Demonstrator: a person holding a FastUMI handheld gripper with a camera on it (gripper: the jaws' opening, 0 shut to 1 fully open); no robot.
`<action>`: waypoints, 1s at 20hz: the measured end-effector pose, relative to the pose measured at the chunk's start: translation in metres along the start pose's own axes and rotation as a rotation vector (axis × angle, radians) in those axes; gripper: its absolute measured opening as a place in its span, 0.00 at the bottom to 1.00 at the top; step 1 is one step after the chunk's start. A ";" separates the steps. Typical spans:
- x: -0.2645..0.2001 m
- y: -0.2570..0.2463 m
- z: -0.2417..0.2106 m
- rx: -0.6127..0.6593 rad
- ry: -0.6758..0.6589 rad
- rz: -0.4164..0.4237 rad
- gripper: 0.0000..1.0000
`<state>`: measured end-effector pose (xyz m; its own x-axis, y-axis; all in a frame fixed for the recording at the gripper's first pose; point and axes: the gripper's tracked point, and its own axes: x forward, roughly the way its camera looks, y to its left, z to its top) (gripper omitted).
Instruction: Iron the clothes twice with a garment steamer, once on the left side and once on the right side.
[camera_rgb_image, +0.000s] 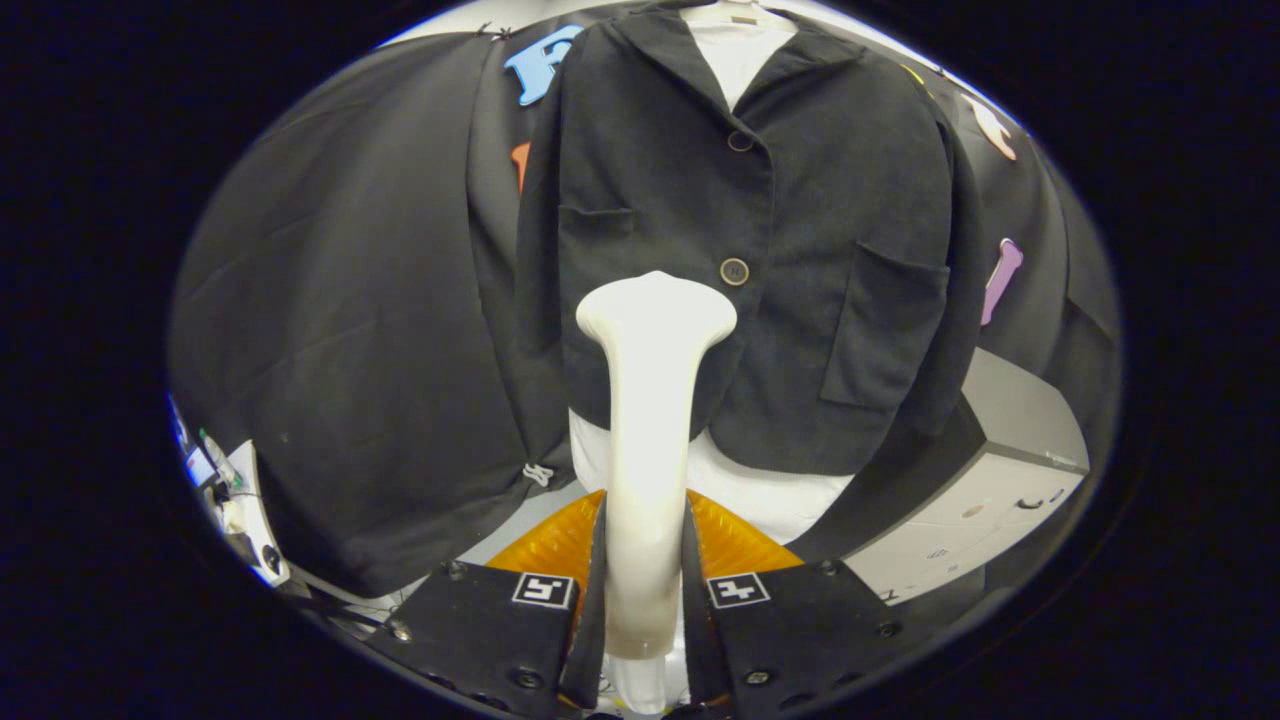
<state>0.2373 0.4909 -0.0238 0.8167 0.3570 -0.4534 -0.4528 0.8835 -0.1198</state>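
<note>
Two fingers of gripper (645, 590) pinch steamer (650, 440) by its narrow handle, flared head up, just ahead of jacket (800, 250). Jacket hangs on white form (740, 50), buttoned, lower front near steamer head. Steamer looks rigid, smooth, likely slippery; handle waist is best hold. Jacket soft, limp, will yield under push, so light contact. Grey box (990, 490) beyond hem.
</note>
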 end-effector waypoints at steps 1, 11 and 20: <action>-0.003 -0.002 -0.001 0.004 -0.002 -0.003 0.35; -0.037 -0.060 -0.041 0.070 -0.007 -0.067 0.36; -0.095 -0.175 -0.104 0.184 0.002 -0.193 0.35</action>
<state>0.2021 0.2705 -0.0516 0.8807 0.1757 -0.4399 -0.2156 0.9756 -0.0420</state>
